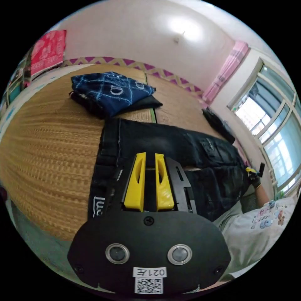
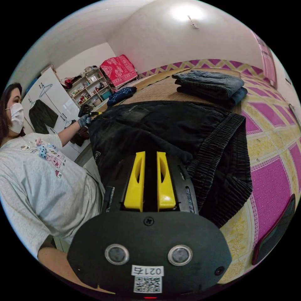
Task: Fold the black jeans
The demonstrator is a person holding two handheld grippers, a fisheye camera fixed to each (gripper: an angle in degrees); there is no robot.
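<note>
Beneath left gripper (image 1: 150,156), jaws near-closed on black denim jeans (image 1: 188,147) waistband; right gripper (image 2: 150,155) likewise at hem; lengthwise fold probably next.

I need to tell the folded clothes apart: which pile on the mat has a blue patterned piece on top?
The pile with the blue patterned cloth, beside the waistband of the black jeans. The other pile is plain denim.

bare mat (image 1: 47,147) open, folded blue cloth (image 1: 109,91) beyond

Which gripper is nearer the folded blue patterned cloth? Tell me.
Left. The left gripper holds the black jeans just below the blue patterned cloth; the right gripper is at the jeans' far end.
</note>
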